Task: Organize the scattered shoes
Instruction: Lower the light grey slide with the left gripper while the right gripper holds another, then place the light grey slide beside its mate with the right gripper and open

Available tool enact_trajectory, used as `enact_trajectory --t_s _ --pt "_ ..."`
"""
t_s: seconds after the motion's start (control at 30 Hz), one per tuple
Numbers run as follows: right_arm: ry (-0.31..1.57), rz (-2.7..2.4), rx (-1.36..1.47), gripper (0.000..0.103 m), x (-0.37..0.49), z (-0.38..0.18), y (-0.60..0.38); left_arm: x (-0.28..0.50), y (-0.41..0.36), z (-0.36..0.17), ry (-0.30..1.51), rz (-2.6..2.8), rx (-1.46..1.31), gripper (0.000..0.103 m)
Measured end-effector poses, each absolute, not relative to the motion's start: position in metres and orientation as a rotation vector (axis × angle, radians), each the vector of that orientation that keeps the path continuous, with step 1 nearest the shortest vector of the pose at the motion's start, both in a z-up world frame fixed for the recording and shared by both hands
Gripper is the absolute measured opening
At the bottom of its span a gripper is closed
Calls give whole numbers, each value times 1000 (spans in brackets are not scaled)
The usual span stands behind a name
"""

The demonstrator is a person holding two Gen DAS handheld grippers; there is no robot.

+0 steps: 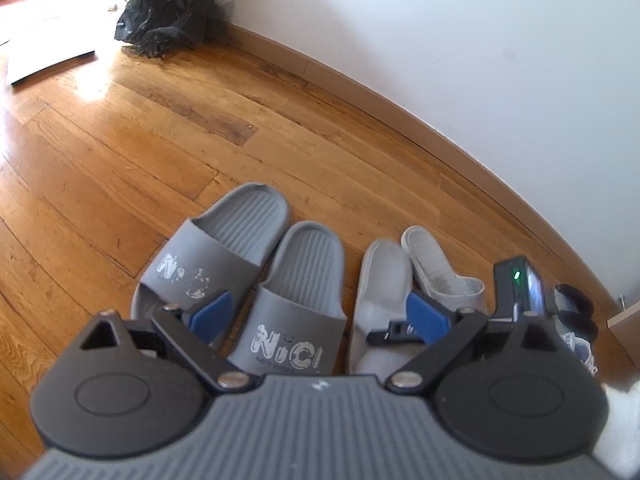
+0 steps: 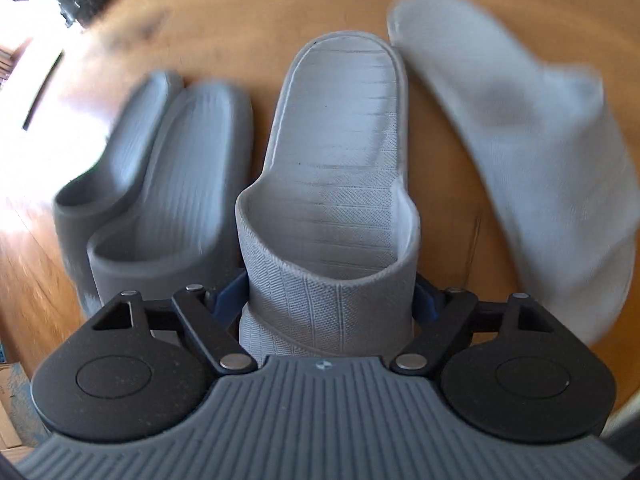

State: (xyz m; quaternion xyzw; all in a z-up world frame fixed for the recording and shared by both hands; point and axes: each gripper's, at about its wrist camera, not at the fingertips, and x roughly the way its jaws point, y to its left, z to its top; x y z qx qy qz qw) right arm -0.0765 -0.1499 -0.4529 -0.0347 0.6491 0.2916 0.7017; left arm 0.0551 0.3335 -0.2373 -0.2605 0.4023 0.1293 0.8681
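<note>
Two dark grey slides with white lettering (image 1: 224, 248) (image 1: 304, 280) lie side by side on the wooden floor, blurred at the left of the right wrist view (image 2: 180, 168). To their right lie two light grey slippers. My left gripper (image 1: 318, 312) hovers open above the slides, nothing between its blue pads. My right gripper (image 2: 328, 300) is shut on the strap of one light grey slipper (image 2: 336, 152) (image 1: 380, 280), with a blue pad (image 2: 232, 294) against each side. The other light grey slipper (image 2: 520, 132) (image 1: 432, 264) lies askew just right of it.
A white wall with a wooden skirting board (image 1: 400, 96) runs behind the shoes. A black plastic bag (image 1: 168, 4) stands at the far left by the wall, a flat white board (image 1: 48, 60) beside it. More dark footwear (image 1: 576, 312) and a wooden corner (image 1: 624, 320) sit at the right.
</note>
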Motion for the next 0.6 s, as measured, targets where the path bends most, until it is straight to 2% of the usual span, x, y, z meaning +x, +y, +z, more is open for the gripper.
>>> enact_trajectory --t_s 0.13,0.3,0.43,0.5,0.6 --pt "1405 663 -27 92 -86 -454 -148 58 326 -240 855 264 -535 94" --pt "1447 716 140 98 -74 -451 -167 60 323 -243 868 255 -534 94" --pt "1257 775 -47 102 -73 -407 -194 58 323 -242 862 257 -536 94" --pt "1057 823 -259 103 -69 -386 -210 58 323 -241 862 257 -533 94" --pt "902 781 -471 103 -51 -390 -224 59 320 -243 876 255 -525 94"
